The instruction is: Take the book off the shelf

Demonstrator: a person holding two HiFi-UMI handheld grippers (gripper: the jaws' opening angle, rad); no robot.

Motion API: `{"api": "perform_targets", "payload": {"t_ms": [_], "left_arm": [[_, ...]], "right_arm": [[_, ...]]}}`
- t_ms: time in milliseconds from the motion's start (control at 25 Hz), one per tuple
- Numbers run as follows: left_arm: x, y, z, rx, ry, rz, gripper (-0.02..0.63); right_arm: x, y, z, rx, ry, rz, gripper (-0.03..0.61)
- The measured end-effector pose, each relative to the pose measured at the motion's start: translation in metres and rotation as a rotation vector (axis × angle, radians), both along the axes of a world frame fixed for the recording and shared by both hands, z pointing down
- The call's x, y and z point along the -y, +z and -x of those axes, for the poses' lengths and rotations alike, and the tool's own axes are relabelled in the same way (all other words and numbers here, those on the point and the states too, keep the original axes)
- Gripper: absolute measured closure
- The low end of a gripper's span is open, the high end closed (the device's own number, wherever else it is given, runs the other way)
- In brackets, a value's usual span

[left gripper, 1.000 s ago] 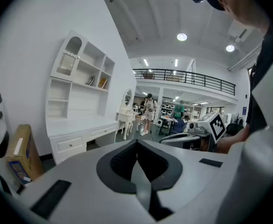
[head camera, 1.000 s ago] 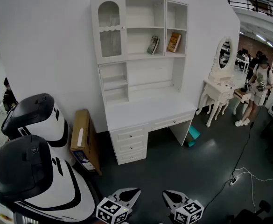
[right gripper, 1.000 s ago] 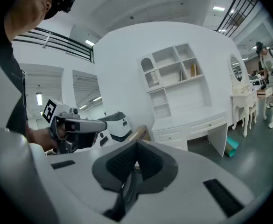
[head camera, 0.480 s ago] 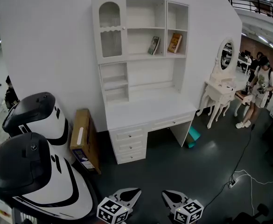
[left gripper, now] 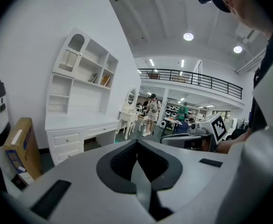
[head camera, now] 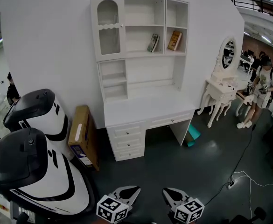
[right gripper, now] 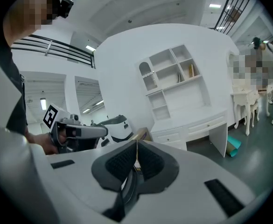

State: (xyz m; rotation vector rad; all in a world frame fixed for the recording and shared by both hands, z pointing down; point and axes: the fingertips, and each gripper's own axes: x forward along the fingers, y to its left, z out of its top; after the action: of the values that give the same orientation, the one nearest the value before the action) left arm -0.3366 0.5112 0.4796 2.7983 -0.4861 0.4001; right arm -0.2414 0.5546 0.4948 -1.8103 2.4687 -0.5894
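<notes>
Two books lean on the upper shelves of the white hutch [head camera: 141, 55]: a dark one [head camera: 153, 43] in the middle bay and an orange-brown one [head camera: 174, 40] in the right bay. They show small in the left gripper view, dark [left gripper: 94, 78] and orange-brown [left gripper: 105, 80], and in the right gripper view, orange-brown [right gripper: 191, 70]. Both grippers sit low at the head view's bottom edge, far from the shelf. My left gripper [head camera: 135, 189] [left gripper: 136, 141] is shut with nothing in it. The right gripper [head camera: 166, 191] [right gripper: 136, 141] is shut and empty too.
The white desk [head camera: 145, 108] with drawers stands under the hutch. Two white robots with black heads [head camera: 33, 120] and a cardboard box [head camera: 82, 136] stand at the left. On the right are a dressing table with mirror [head camera: 222, 85], a person [head camera: 260, 92] and a floor cable [head camera: 241, 171].
The head view has drifted slightly, so the desk sits a little further left. Both grippers stay low and shut.
</notes>
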Motion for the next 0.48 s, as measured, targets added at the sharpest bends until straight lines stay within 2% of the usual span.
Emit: {"api": "perform_targets", "payload": {"t_ms": [280, 480], "left_arm": [[-0.018, 0.006, -0.030, -0.006, -0.019, 0.031, 0.603], [-0.028, 0.011, -0.049, 0.015, -0.028, 0.022, 0.603]], "right_arm": [[-0.015, 0.006, -0.031, 0.013, -0.020, 0.002, 0.549], [-0.027, 0.015, -0.053, 0.003, -0.034, 0.024, 0.549]]}}
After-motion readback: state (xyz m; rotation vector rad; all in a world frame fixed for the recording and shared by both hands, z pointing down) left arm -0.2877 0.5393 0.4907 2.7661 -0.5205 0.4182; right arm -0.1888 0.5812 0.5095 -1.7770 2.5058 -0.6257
